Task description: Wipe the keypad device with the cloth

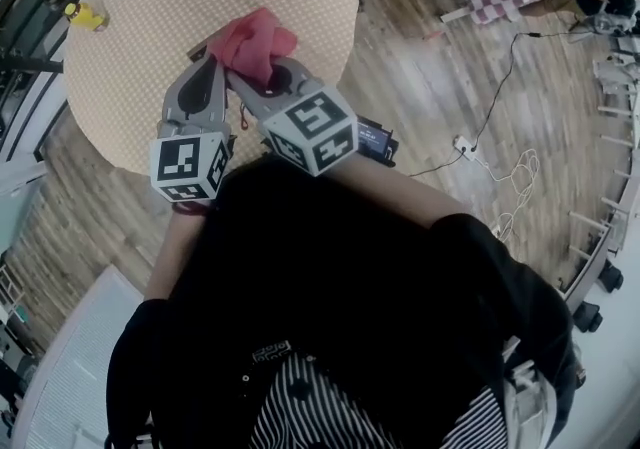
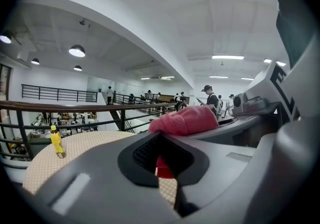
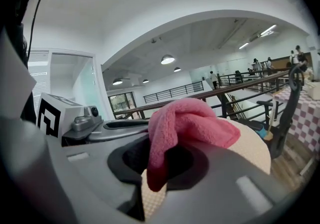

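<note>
Over the round tabletop (image 1: 150, 7) the left gripper (image 1: 218, 59) and right gripper (image 1: 262, 65) meet tip to tip. The right jaws are clenched on the pink cloth (image 1: 255, 40), which bunches above them. The left jaws are drawn together too, and a red fold in their gap suggests they pinch it as well. A dark screened unit (image 1: 377, 141), probably the keypad device, lies behind the right gripper, away from the cloth. With so much cloth bunched loose, it could drag or slip free during wiping.
</note>
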The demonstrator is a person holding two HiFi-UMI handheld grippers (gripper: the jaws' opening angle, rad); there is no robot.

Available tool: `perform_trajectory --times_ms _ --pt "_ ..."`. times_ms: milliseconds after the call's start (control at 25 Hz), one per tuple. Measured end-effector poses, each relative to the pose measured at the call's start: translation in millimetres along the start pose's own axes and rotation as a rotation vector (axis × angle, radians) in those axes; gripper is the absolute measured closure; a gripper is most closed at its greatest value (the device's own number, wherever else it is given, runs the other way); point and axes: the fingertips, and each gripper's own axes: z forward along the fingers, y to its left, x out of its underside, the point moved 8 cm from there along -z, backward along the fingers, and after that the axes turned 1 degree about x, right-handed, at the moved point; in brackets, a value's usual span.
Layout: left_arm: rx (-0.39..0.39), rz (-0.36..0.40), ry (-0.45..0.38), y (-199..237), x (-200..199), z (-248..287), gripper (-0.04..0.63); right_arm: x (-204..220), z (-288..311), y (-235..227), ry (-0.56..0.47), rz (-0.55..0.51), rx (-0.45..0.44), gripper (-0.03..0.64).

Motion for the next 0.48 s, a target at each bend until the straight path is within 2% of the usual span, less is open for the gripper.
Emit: perform_trajectory --times_ms 160,320,480 --pt "0.024 -0.042 0.036 17 18 -2 0.595 13 18 6 0.052 0.021 0.01 0.549" --pt "0.054 -0.059 0.081 21 30 24 0.595 21 29 -19 0.096 0.073 0.005 0.549" --pt "0.04 -0.073 0.122 31 32 47 0.595 17 45 -39 0.127 0.075 -0.011 0.549"
